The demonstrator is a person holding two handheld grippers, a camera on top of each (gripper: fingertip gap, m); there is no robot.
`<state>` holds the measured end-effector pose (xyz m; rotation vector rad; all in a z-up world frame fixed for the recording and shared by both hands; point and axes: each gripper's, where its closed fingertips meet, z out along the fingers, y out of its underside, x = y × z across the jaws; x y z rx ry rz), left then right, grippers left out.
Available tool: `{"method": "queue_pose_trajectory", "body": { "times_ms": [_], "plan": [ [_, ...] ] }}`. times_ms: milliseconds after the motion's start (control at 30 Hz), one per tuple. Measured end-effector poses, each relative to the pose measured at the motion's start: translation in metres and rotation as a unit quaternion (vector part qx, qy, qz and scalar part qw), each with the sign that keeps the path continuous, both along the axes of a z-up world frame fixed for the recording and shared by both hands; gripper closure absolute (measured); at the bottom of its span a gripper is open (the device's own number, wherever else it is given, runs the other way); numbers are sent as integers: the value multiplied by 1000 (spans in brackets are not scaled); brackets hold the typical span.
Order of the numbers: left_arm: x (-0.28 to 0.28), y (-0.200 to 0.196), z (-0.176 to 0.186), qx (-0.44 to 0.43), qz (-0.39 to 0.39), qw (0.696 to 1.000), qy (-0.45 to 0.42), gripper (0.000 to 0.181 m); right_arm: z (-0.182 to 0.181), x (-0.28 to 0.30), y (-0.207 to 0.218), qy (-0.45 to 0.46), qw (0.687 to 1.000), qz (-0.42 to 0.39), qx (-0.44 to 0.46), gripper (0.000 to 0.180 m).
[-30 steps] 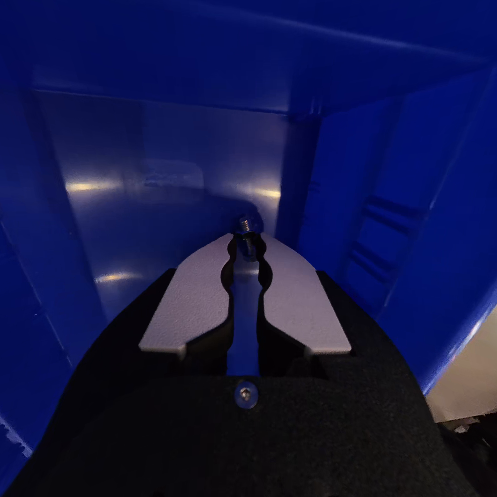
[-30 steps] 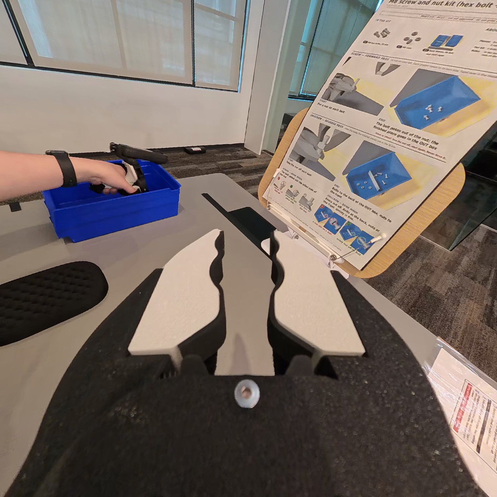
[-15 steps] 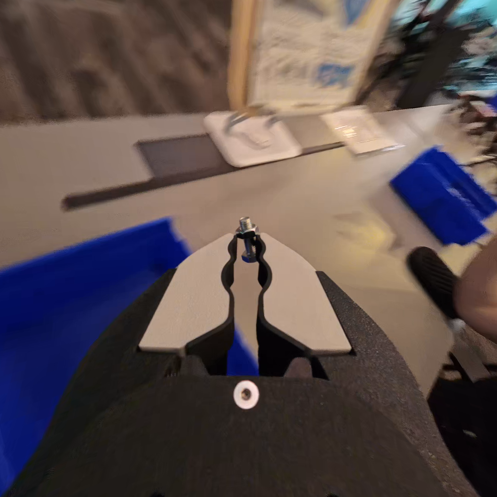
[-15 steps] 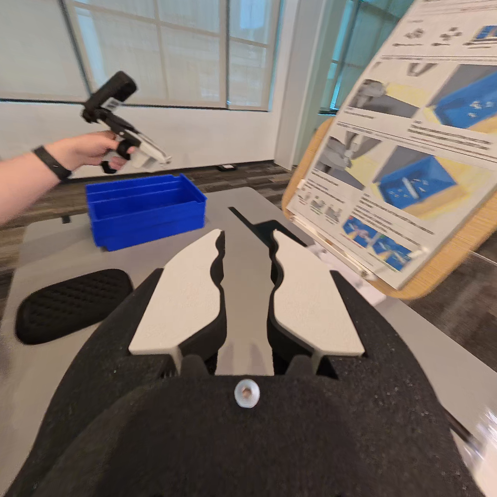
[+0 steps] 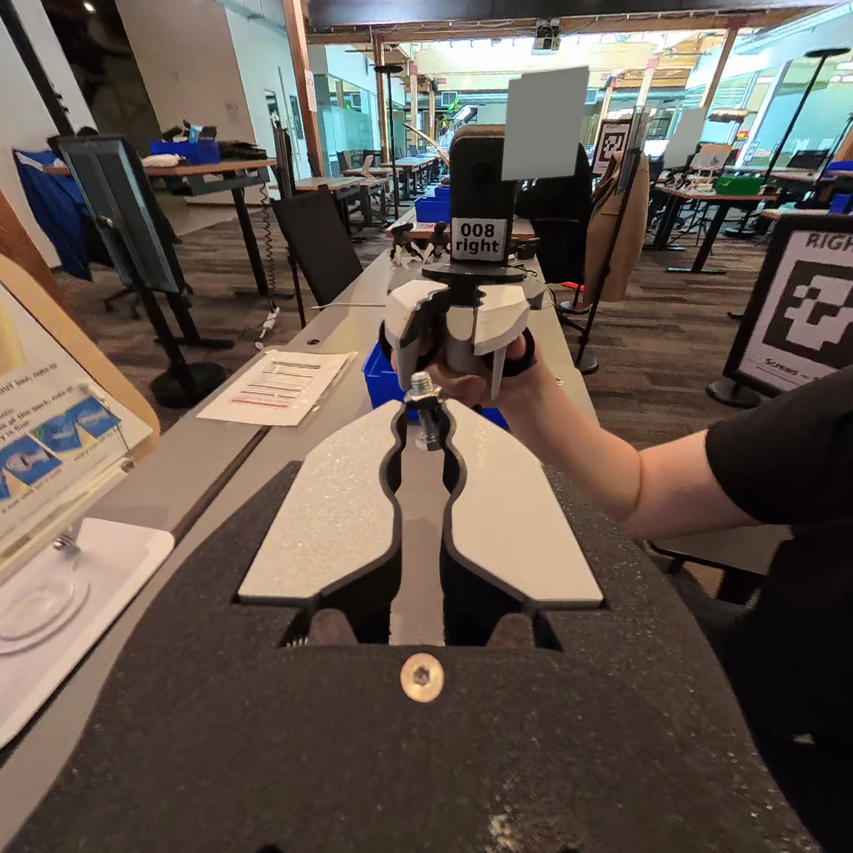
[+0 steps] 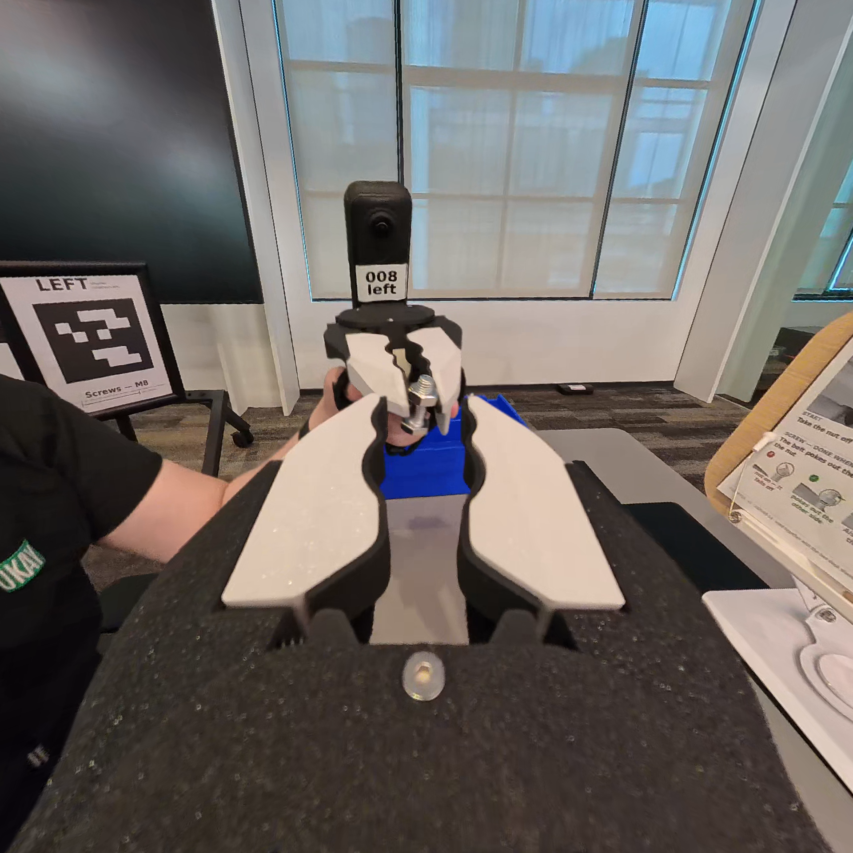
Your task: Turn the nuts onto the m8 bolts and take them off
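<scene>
My left gripper (image 5: 422,406) is shut on a silver M8 bolt (image 5: 427,422), gripping the shank near the fingertips. A nut (image 5: 422,396) sits on the thread above the fingers, and the bolt's head hangs below them. My right gripper (image 5: 450,369) is open and empty, held in a hand and pointing at the bolt from just beyond it. In the right wrist view my right gripper (image 6: 423,406) has its open fingers on either side of the left gripper (image 6: 420,415), which holds the bolt (image 6: 414,423) and nut (image 6: 421,392). Both are held in the air above the table.
A blue bin (image 6: 424,471) stands on the grey table (image 5: 194,471) under the grippers. An instruction board on a white stand (image 5: 55,415) lines one table edge, with a laminated sheet (image 5: 281,383) beyond it. Marker signs (image 6: 92,341) stand on the floor. The person's arms reach in.
My left gripper lifted the bolt and nut out of the blue bin and swung round to face the right gripper. The right gripper turned to face it and came close, still open.
</scene>
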<state>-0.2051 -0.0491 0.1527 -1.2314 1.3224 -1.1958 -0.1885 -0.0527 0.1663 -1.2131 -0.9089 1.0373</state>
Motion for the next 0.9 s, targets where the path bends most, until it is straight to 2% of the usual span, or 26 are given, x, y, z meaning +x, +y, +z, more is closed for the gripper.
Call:
{"method": "queue_pose_trajectory", "body": {
  "times_ms": [300, 400, 567, 733, 900],
  "plan": [
    [10, -4, -3, 110, 11, 993, -31, 168, 6, 6, -1, 35, 999, 25, -8, 154],
    [9, -5, -7, 106, -1, 994, -26, 168, 4, 3, 0, 42, 998, 36, -8, 162],
    [10, -5, -19, 88, -17, 996, -16, 168, -10, -5, 4, 20, 999, 34, -20, 163],
    [6, -10, -13, 83, -30, 996, -31, 168, -17, -19, 1, -6, 999, 44, -9, 163],
    [5, -11, -14, 87, -28, 995, -30, 168, -17, -24, -2, 9, 998, 65, -19, 170]
  ]
}}
